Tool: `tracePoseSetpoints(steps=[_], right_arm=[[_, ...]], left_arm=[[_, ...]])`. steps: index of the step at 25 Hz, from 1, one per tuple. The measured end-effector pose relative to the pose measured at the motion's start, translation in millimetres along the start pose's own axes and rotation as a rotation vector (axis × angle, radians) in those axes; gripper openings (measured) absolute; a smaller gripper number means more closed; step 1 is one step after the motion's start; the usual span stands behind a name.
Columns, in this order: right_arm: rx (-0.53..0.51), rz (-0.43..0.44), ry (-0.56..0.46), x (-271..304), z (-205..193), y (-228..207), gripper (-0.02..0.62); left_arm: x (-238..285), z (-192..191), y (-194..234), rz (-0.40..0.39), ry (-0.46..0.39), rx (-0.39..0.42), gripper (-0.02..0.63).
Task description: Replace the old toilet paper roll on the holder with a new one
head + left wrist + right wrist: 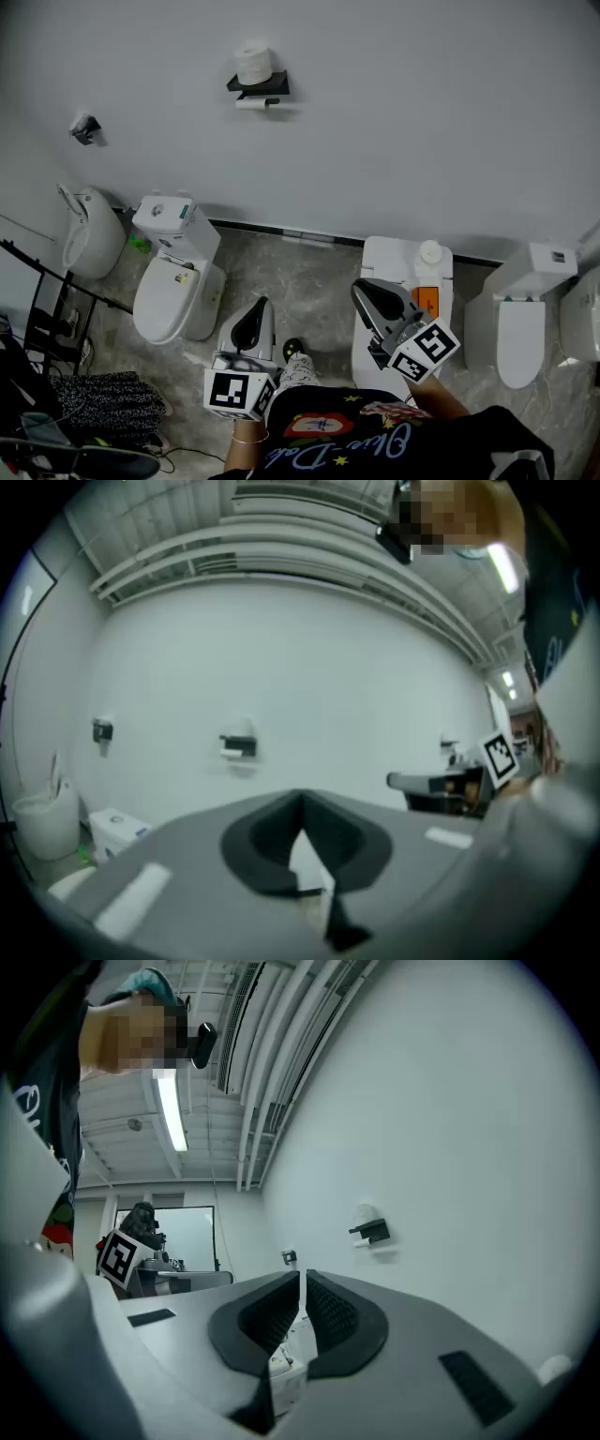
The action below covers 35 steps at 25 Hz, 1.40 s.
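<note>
High on the white wall hangs a black toilet paper holder [259,86]. A full white roll [253,63] stands on its shelf, and a thin, nearly bare roll [255,103] hangs on the bar below. The holder is small and far off in the left gripper view [239,746] and the right gripper view [372,1232]. My left gripper [260,306] and right gripper [362,290] are held low near my body, well short of the wall. Both are shut with nothing between the jaws [302,808] [302,1283].
Several white toilets stand along the wall: one at the left [173,281], one under my right gripper [405,267] with a white bottle [429,251] on its tank, one at the right [520,319]. A small fixture [84,128] is on the wall at left. A black rack [47,319] is at lower left.
</note>
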State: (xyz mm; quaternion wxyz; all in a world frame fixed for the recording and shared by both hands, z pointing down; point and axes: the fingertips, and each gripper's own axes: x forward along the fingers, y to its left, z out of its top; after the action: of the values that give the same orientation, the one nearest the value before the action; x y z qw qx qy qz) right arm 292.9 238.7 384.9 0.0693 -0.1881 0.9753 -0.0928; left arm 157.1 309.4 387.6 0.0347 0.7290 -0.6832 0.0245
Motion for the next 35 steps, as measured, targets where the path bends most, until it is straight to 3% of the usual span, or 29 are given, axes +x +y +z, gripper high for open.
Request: tracePoseSetpoints(steps=[5,8,14,18,26,30,33,35], right_arm=[[-0.027,-0.018,-0.014,72,-6,-35,0.014],[-0.040,-0.042,-0.018,127,-10,-60,0.014],[-0.088,-0.119,-0.098,269,23,-120,0.014],[-0.095,-0.187,-0.114,335,33,-148,0.014],[-0.099,-0.260,-0.093,389,31,-186,0.014],[-0.110,-0.259,-0.104,399,46,-199,0.014],[-0.125,-0.256,-0.114,401,53,-203,0.014],[-0.113,-0.263,-0.120,399,54,-210,0.014]], left_arm=[[66,-3,66,-0.025,-0.033,-0.003,-0.006],[116,-2,109,-0.063,-0.032,0.035,-0.006],[241,28,210,-0.195,-0.056,0.048,-0.006],[293,43,261,-0.268,-0.050,0.057,-0.006],[357,40,297,-0.331,-0.007,0.048,-0.006],[374,55,295,-0.340,-0.040,0.068,-0.006],[386,56,295,-0.357,-0.049,-0.014,-0.006],[399,51,299,-0.385,-0.053,-0.192,-0.005]])
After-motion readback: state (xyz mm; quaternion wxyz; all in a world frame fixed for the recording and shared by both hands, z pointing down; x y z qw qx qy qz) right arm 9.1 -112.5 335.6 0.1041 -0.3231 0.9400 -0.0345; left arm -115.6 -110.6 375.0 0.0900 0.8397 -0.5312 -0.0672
